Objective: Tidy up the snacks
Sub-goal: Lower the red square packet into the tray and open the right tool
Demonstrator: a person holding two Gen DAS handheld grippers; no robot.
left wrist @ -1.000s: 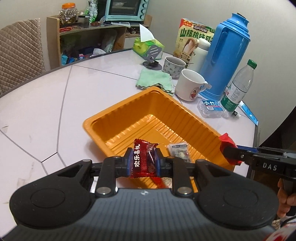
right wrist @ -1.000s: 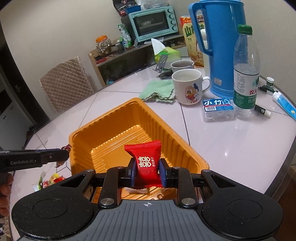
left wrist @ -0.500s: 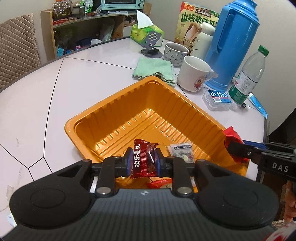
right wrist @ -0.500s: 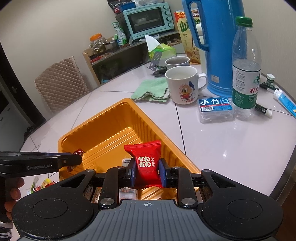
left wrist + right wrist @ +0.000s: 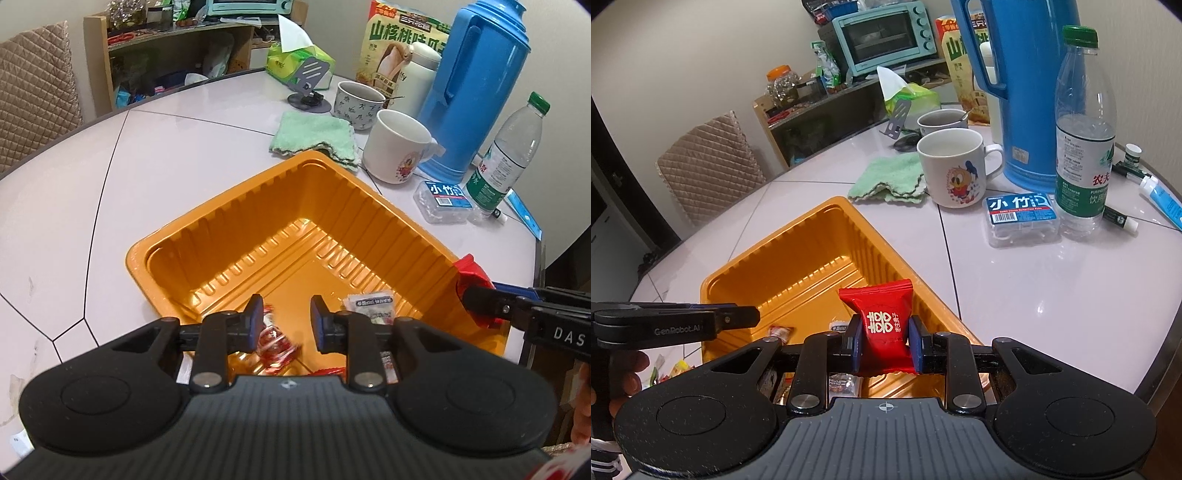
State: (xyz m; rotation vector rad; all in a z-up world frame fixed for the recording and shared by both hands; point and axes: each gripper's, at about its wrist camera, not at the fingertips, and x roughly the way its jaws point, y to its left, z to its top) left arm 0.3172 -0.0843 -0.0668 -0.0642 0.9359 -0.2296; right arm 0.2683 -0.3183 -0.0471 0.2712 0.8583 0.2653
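1. Orange tray [image 5: 236,206] sits on the white table [image 5: 155,158], one corner toward the green cloth [image 5: 314,136]. Deep ribbed walls; most of the floor bare.
2. Tray contents, all at the near end: a dark red candy [image 5: 275,341], blurred, lying on the floor just below the left gripper [image 5: 284,317]; a white sachet [image 5: 371,306] beside it to the right; a red wrapper edge [image 5: 328,370] partly hidden by the gripper body.
3. The right wrist view shows more small wrapped pieces on the tray floor under the right gripper [image 5: 884,343]; too hidden to identify.
4. Left gripper: fingers spread apart, nothing between them, poised over the near end of the tray.
5. Right gripper: pads pinching a bright red snack packet [image 5: 884,325] with white characters, held upright above the tray's near right rim.
6. Other containers behind the tray: white cartoon mug [image 5: 955,166], patterned cup [image 5: 356,105] with a spoon in it, blue thermos [image 5: 472,88], water bottle [image 5: 1084,129] partly filled, clear plastic box with blue label [image 5: 1021,219].
7. Change from half a second ago: the left gripper then clamped the dark red candy; its fingers have since parted and the candy now lies in the tray. The right gripper's hold on its packet is unchanged.
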